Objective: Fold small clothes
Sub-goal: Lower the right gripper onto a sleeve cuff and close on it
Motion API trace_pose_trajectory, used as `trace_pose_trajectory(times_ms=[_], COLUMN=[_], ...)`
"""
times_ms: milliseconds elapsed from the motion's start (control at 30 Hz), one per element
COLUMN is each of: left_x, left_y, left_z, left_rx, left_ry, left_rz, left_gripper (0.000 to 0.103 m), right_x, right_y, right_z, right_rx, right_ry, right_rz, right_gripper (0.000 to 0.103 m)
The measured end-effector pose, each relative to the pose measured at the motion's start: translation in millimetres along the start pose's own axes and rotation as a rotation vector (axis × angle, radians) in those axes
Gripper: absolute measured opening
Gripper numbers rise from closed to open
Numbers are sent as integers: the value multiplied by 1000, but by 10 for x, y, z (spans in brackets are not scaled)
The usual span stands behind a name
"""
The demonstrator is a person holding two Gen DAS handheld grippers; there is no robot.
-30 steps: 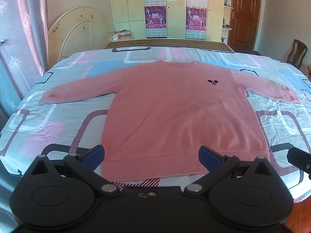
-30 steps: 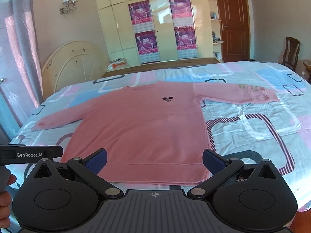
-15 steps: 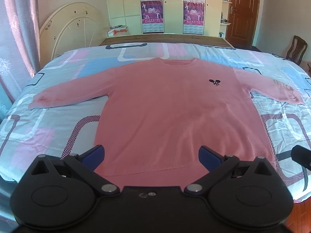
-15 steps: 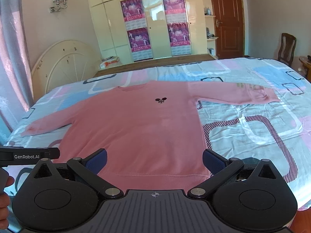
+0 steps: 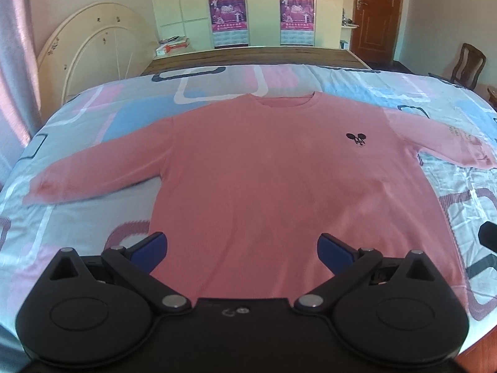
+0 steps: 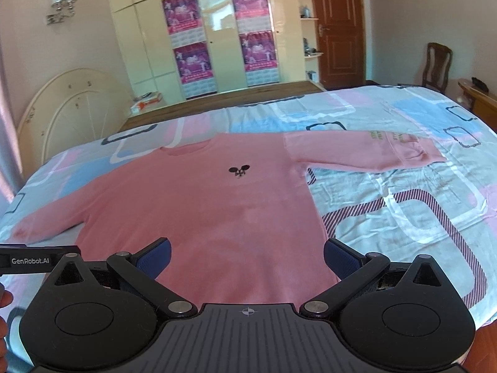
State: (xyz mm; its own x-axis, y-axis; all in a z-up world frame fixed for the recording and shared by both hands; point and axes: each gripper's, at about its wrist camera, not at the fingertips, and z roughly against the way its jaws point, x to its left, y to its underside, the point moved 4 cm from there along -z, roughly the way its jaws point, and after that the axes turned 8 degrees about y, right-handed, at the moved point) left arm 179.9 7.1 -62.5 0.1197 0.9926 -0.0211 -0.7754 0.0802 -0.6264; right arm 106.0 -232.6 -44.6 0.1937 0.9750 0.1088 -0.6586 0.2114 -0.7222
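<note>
The sweater [image 5: 279,180] was spread flat on the bed [image 5: 93,124], sleeves out left and right, collar at the far side. Nothing was folded yet. The left gripper [image 5: 242,245] and right gripper [image 6: 247,256] were held spread wide and empty above the near hem.

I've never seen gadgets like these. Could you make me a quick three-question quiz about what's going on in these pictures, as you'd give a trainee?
1. True or false: the pink sweater is already folded in half.
2. The small black logo sits on the sweater's: A) chest B) sleeve C) hem.
3. What does either gripper hold, the left gripper or the right gripper?

Key: 1. False; it lies flat on the bed, both sleeves spread out. 2. A. 3. Nothing; both are open above the hem end.
</note>
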Motion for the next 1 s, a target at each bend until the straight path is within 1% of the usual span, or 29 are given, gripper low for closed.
trace_pose_trajectory(times_ms=[267, 500, 700, 833, 1000], left_x=[216, 294, 224, 80, -212], left_y=[-327, -535, -664, -761, -908], left_z=[-360, -604, -856, -1052, -1266], left_rx=[8, 15, 14, 20, 17], left_ry=[35, 49, 62, 38, -2], left_rz=[-33, -31, -3, 10, 15], left_gripper=[103, 103, 102, 102, 102], right_x=[244, 267, 98, -130, -488], right_y=[-161, -293, -461, -595, -813], right_z=[-329, -526, -747, -955, -1293], right_rx=[4, 0, -13, -25, -21], right_ry=[72, 113, 132, 125, 104], right_rz=[-16, -45, -41, -35, -25], right_gripper=[103, 103, 103, 103, 103])
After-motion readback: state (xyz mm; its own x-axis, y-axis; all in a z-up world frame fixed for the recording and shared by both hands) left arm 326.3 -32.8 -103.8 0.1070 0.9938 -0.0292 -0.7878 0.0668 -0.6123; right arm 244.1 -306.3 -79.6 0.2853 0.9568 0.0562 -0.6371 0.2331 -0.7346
